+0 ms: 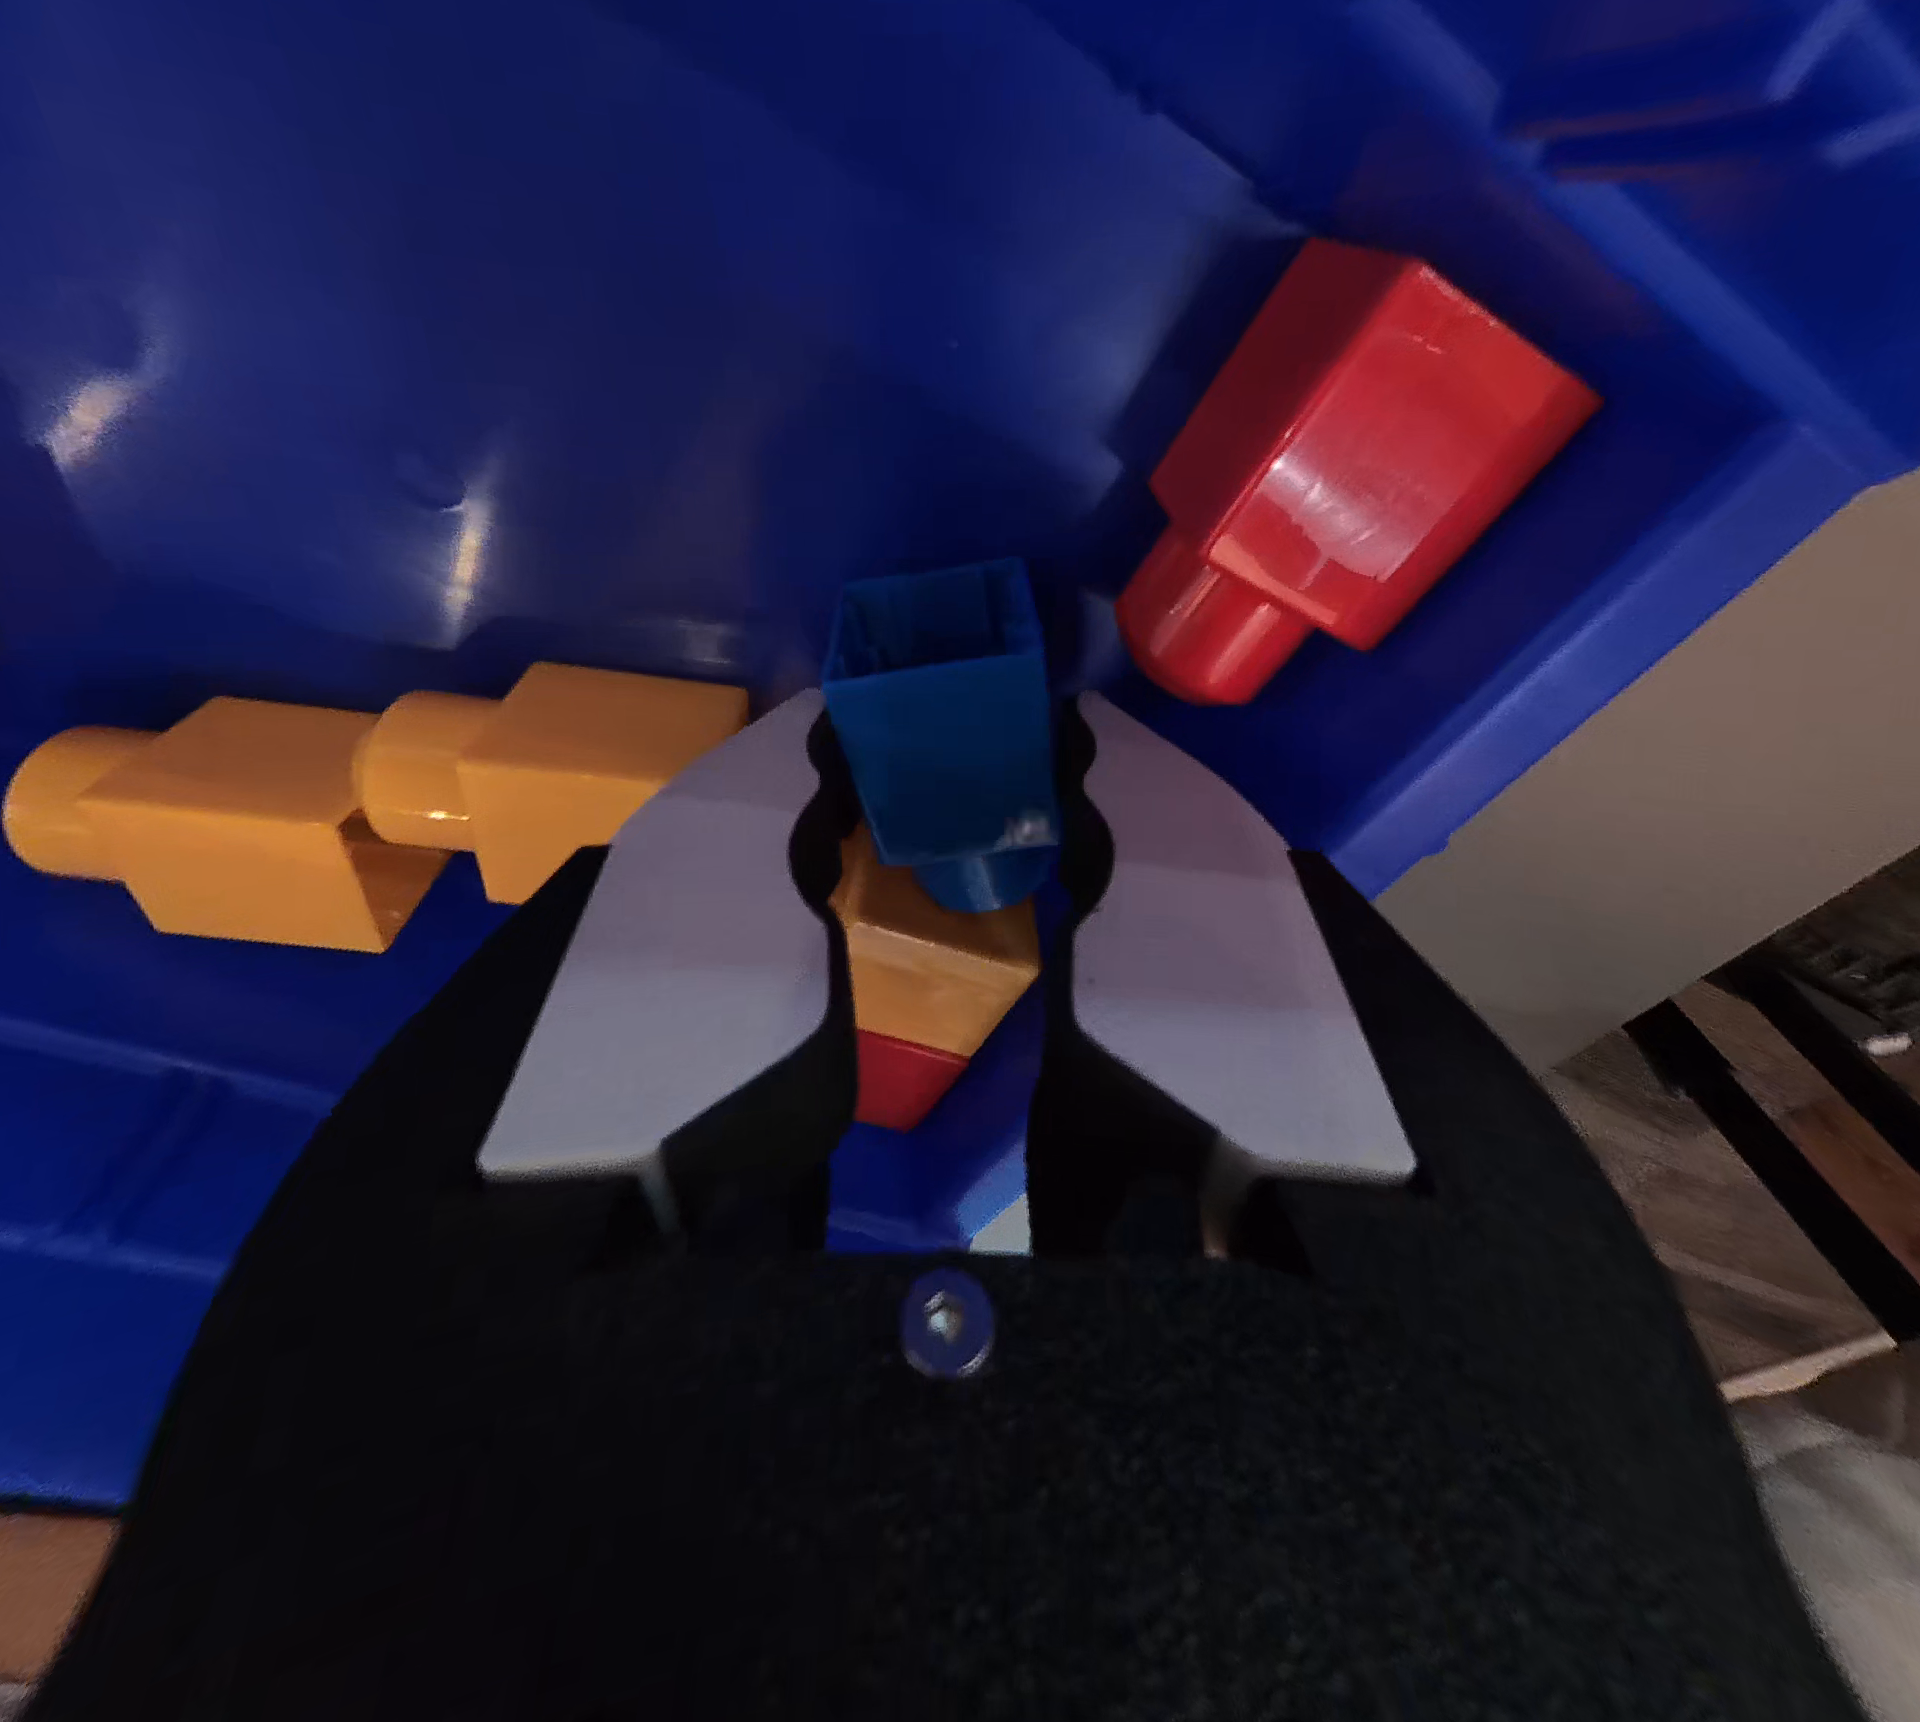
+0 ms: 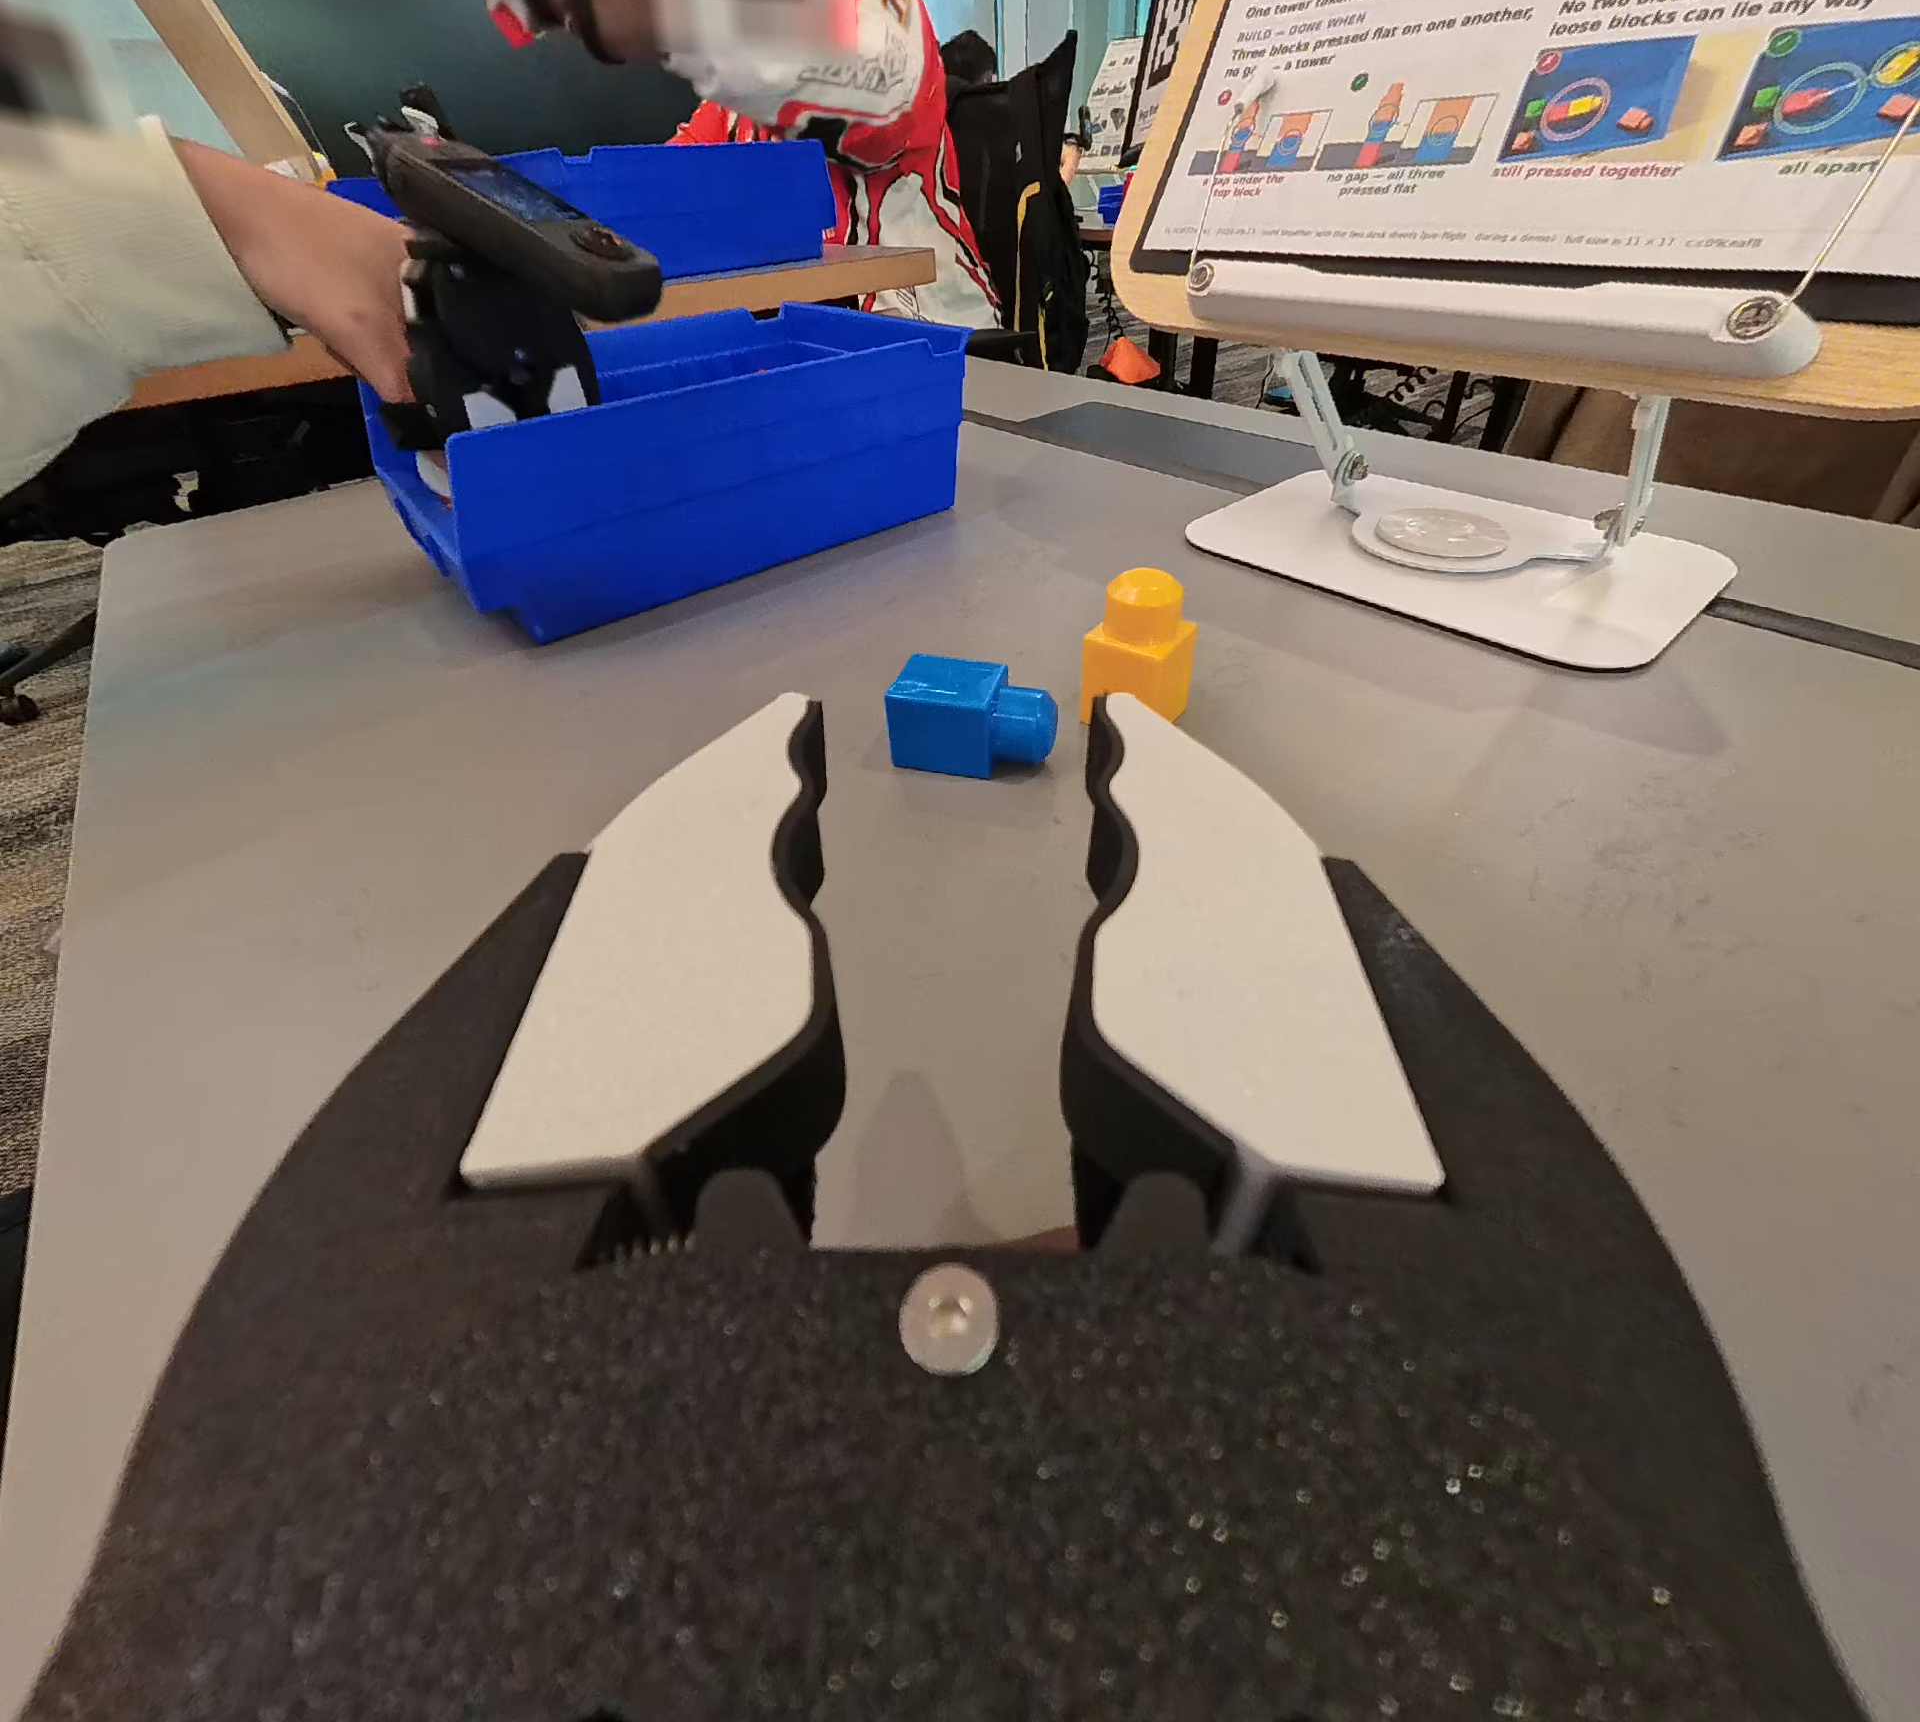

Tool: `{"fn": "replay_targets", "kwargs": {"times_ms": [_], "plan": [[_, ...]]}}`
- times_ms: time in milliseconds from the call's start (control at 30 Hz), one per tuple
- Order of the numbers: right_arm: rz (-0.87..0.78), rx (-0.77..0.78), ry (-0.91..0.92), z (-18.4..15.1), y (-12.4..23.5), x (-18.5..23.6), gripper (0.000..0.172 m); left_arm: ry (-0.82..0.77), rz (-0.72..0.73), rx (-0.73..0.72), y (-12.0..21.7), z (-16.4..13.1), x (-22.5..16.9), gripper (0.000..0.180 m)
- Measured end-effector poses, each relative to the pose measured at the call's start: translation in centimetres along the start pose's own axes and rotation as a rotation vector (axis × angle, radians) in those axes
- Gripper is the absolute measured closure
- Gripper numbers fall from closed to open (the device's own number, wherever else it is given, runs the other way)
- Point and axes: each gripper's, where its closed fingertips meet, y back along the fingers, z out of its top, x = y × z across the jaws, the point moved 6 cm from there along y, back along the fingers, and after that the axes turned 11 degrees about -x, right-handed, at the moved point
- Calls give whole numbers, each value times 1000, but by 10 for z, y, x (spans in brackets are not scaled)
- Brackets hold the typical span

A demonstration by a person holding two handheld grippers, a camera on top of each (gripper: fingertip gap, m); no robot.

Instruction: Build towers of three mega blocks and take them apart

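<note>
In the left wrist view my left gripper [image 1: 945, 716] reaches into the blue bin [image 1: 520, 218]. Its jaws stand around the blue block [image 1: 935, 737] at the end of a tower with an orange block [image 1: 925, 966] and a red block [image 1: 904, 1080]. The left pad touches the block, while a sliver of gap shows at the right pad. In the right wrist view my right gripper [image 2: 956, 716] is open and empty above the grey table [image 2: 312, 737]. A blue block [image 2: 971, 716] lies on its side just beyond its tips, with an upright orange block [image 2: 1138, 644] next to it. The left gripper [image 2: 499, 384] shows there at the bin [image 2: 707, 467].
Loose in the bin lie two orange blocks [image 1: 229, 810] [image 1: 561, 779] and a red block [image 1: 1351, 467] in the corner. A white stand [image 2: 1455, 550] holding an instruction sheet is at the right. A second blue bin [image 2: 675, 197] and a person are behind.
</note>
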Motion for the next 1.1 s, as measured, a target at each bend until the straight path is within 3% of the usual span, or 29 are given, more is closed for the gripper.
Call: {"fn": "replay_targets", "kwargs": {"times_ms": [100,200,333,467,600,833,967,1100], "plan": [[0,0,2,0,0,0,124,5,19,-42,21,4,-4,142],[-2,-2,4,0,0,0,124,-27,76,-105,65,19,-18,142],[-10,-13,12,2,1,-1,124,-155,123,-204,126,61,-65,141],[-20,-33,15,4,4,-2,124,-324,131,-225,148,114,-123,141],[-28,-44,17,6,6,-3,124,-435,91,-219,126,167,-162,141],[-27,-52,24,8,9,-2,126,-483,-13,-89,19,241,-180,141],[-23,-49,21,7,9,-2,127,-468,-68,-41,-25,266,-174,141],[-19,-49,14,7,9,-2,127,-466,-86,-1,-47,275,-165,141]]}}
